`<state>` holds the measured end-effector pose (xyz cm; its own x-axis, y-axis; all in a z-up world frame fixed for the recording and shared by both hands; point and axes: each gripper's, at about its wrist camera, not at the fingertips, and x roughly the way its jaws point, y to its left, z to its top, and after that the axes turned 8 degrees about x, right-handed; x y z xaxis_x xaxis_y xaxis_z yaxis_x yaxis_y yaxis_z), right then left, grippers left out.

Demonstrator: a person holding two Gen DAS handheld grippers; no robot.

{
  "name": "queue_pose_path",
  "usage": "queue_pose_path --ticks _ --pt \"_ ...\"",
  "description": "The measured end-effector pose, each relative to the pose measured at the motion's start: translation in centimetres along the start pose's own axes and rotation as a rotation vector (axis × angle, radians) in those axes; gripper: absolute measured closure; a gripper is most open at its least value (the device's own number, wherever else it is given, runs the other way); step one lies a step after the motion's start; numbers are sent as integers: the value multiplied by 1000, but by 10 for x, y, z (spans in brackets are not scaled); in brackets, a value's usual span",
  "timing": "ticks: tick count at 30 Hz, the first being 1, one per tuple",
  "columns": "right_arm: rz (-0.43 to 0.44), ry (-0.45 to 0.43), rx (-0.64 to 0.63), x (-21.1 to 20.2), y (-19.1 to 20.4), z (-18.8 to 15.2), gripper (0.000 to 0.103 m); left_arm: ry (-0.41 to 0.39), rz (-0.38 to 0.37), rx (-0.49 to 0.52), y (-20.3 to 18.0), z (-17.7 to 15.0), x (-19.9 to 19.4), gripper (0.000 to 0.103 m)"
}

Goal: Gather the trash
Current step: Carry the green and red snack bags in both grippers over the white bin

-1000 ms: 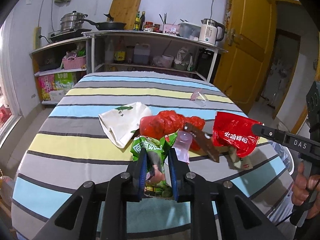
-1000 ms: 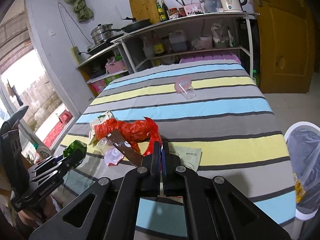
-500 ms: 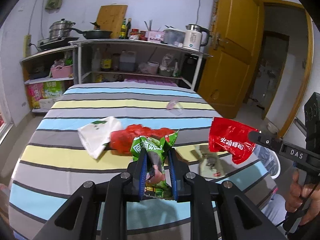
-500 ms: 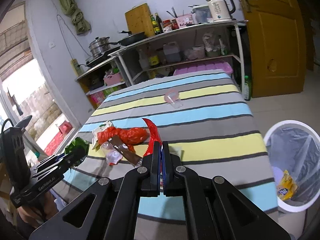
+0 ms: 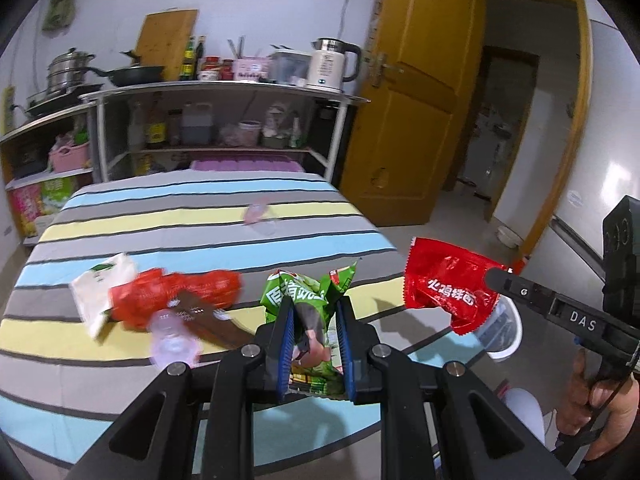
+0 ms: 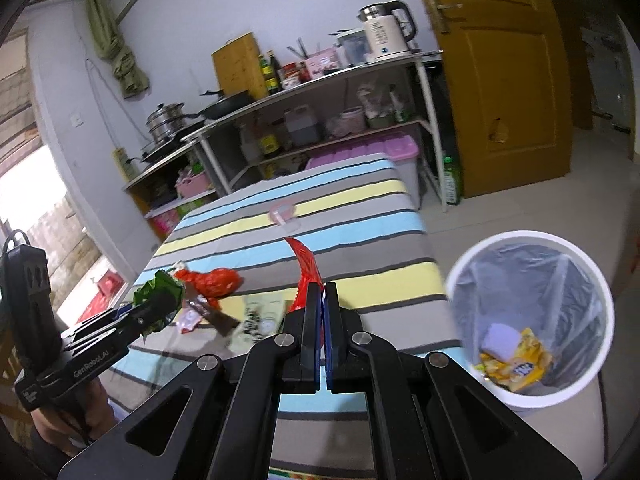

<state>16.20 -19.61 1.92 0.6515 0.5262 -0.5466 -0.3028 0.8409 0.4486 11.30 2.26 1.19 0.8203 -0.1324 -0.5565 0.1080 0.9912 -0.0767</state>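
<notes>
The striped counter ends at its right edge just beside the white bin, open floor beyond. The left gripper has its jaws clamped on a green packet; the right gripper pinches a red wrapper above the counter's near edge.
</notes>
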Motion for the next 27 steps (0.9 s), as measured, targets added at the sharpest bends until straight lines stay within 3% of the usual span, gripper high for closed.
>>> queue_pose_path --ticks 15,27 --pt "-110 -76 125 -42 -77 6 102 26 -169 124 -97 26 59 82" --pt "-188 -90 202 -51 -130 6 102 80 -263 170 -145 30 106 82"
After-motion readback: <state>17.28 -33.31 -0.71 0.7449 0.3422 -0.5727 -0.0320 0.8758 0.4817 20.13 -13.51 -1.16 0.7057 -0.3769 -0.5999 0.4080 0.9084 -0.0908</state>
